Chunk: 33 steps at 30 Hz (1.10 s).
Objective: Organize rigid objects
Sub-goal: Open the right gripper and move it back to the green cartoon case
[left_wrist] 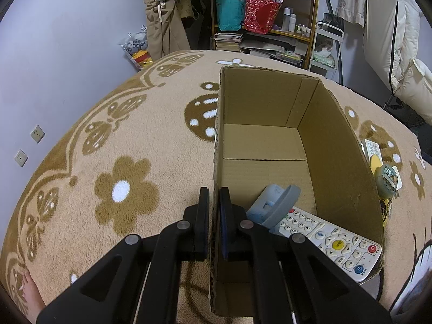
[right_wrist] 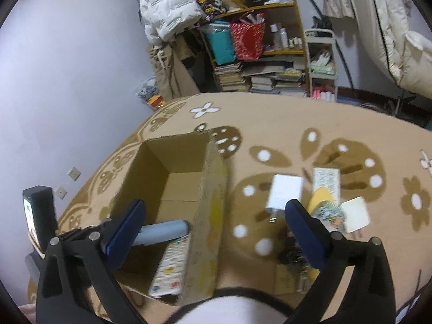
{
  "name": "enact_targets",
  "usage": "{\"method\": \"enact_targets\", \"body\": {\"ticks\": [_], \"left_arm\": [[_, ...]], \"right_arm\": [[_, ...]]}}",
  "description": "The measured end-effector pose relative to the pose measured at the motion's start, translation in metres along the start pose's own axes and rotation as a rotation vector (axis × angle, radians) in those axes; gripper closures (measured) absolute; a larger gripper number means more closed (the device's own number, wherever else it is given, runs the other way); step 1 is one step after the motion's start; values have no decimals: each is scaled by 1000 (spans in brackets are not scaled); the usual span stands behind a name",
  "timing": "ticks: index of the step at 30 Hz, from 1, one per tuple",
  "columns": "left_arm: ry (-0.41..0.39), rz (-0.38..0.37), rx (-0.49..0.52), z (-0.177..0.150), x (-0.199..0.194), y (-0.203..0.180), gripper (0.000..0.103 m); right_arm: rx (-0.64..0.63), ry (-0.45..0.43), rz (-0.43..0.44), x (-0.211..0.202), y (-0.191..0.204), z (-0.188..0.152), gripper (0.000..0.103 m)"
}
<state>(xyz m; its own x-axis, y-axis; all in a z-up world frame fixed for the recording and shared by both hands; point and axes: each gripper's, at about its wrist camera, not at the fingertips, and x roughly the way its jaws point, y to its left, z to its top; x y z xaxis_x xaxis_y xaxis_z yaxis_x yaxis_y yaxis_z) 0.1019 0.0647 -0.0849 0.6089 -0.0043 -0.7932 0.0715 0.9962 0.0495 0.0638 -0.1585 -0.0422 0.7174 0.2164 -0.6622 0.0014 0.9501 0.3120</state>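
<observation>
An open cardboard box (left_wrist: pixel 337 145) stands on the carpet; it also shows in the right wrist view (right_wrist: pixel 213 189). Inside lie a white remote control (left_wrist: pixel 332 243) (right_wrist: pixel 172 264) and a grey-blue object (left_wrist: pixel 272 205) (right_wrist: pixel 162 232). My left gripper (left_wrist: pixel 214 202) is shut on the box's left wall. My right gripper (right_wrist: pixel 216 210) is open and empty, above the box's right wall. To its right on the carpet lie a white charger (right_wrist: pixel 284 194), a white patterned box (right_wrist: pixel 325 181), a yellow item (right_wrist: pixel 321 199), a round patterned item (right_wrist: pixel 329 214) and a white square piece (right_wrist: pixel 355 214).
A beige flowered carpet (left_wrist: pixel 121 140) covers the floor. A cluttered shelf (left_wrist: pixel 270 21) with bags, books and bottles stands at the back. A white wall (left_wrist: pixel 67 40) is on the left. White bedding (right_wrist: pixel 399 40) hangs at the right. A dark device (right_wrist: pixel 37 210) stands at the left.
</observation>
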Motion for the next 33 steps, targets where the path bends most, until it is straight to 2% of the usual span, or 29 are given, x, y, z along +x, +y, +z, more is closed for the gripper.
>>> {"method": "enact_targets", "body": {"ticks": [4, 8, 13, 19, 24, 27, 29, 33], "left_arm": [[3, 2, 0, 0, 0, 0, 96], [3, 1, 0, 0, 0, -1, 96], [3, -2, 0, 0, -1, -1, 96], [3, -1, 0, 0, -1, -1, 95], [3, -2, -1, 0, -1, -1, 95], [3, -2, 0, 0, -1, -1, 95], [3, -2, 0, 0, -1, -1, 95], [3, -1, 0, 0, -1, -1, 95]], "right_arm": [[59, -15, -69, 0, -27, -4, 0], [152, -5, -78, 8, -61, -10, 0], [240, 17, -137, 17, -100, -21, 0], [280, 38, -191, 26, -123, -29, 0], [246, 69, -220, 38, -125, -36, 0], [221, 93, -238, 47, -124, -38, 9], [215, 109, -251, 52, -124, -40, 12], [187, 136, -266, 59, -123, -42, 30]]}}
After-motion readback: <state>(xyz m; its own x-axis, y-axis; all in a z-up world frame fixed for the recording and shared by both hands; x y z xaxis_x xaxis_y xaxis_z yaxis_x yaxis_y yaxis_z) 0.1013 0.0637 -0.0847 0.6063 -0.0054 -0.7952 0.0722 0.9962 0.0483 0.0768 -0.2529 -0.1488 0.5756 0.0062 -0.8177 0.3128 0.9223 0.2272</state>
